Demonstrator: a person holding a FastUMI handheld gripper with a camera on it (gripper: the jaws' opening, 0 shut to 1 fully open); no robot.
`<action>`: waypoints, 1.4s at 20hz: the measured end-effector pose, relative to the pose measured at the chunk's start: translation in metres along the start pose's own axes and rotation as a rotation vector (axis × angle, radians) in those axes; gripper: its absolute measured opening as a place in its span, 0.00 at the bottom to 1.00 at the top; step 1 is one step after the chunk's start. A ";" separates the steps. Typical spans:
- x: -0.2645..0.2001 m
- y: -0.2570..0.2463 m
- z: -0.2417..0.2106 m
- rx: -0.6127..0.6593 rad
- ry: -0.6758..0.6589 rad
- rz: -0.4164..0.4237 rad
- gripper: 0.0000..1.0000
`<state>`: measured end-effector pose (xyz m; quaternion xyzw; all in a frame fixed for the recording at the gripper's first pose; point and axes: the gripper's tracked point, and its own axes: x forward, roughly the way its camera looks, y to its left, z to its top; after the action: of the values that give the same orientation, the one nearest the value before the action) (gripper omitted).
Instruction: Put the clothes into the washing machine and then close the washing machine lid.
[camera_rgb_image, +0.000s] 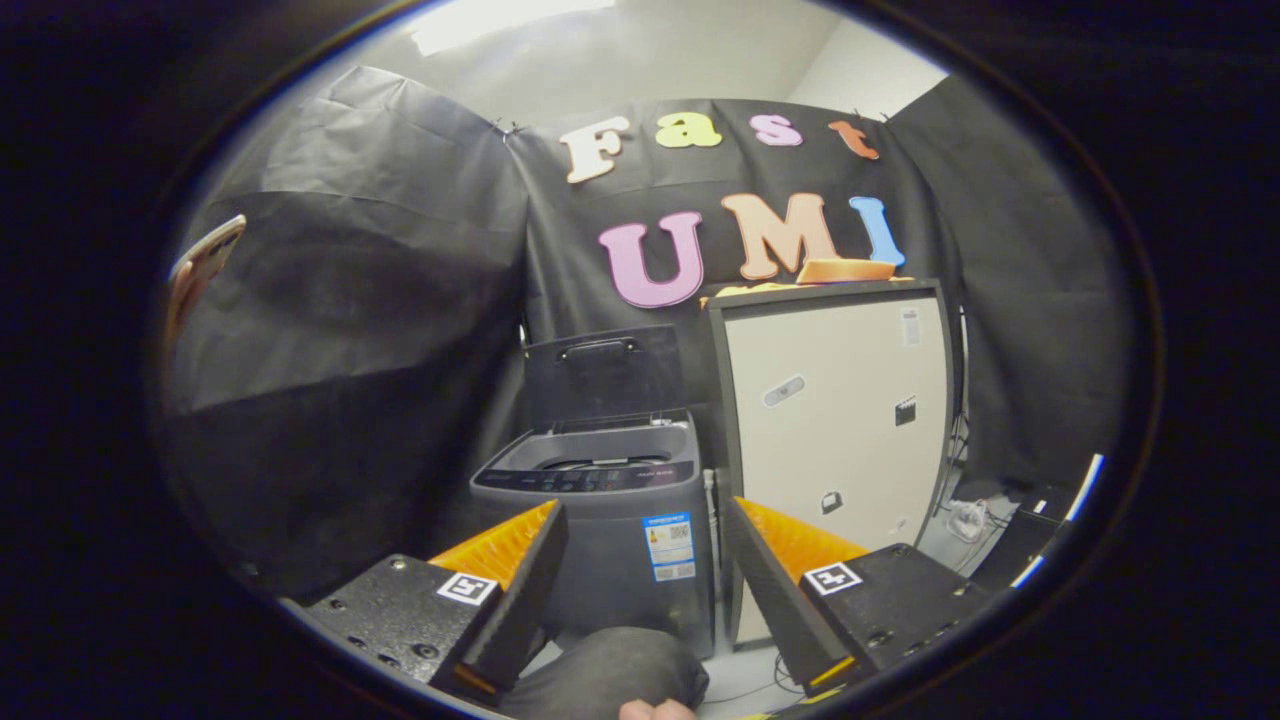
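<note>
Gripper view: my gripper (640, 590) is released, its two wedge-shaped fingers (520, 580) spread wide with nothing between them. Each finger has a ribbed inner face and a flat speckled block behind it, and each block carries a small square black-and-white marker.

Beyond the fingers, framed by the gap between them, stands the washer (610, 520), a boxy dark grey top-loader. Its lid (603, 372) stands upright at the back, dark and smooth, with a bar handle near its upper edge. A dark control strip runs across the front of its top; the writing on it is too small for me to read. Low on its front is a blue-and-white sticker (669, 546) with a code square, also unreadable.

Just beside the washer, to its right, stands a tall cabinet (835, 420) with a pale matte door in a dark frame, dotted with a few small stickers. On top of it lie folded orange and yellow clothes (840, 271), soft-looking.

A rounded grey cloth shape (610, 675) lies low between my fingers, close to me; I cannot tell what it is.
</note>
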<state>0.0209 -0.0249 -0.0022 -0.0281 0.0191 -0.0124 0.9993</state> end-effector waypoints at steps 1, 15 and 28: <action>0.002 -0.003 0.003 -0.008 0.000 -0.007 0.96; 0.068 -0.059 0.063 -0.059 0.001 -0.045 0.96; 0.153 -0.107 0.151 -0.070 0.002 -0.054 0.96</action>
<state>0.1771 -0.1277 0.1485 -0.0633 0.0196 -0.0385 0.9971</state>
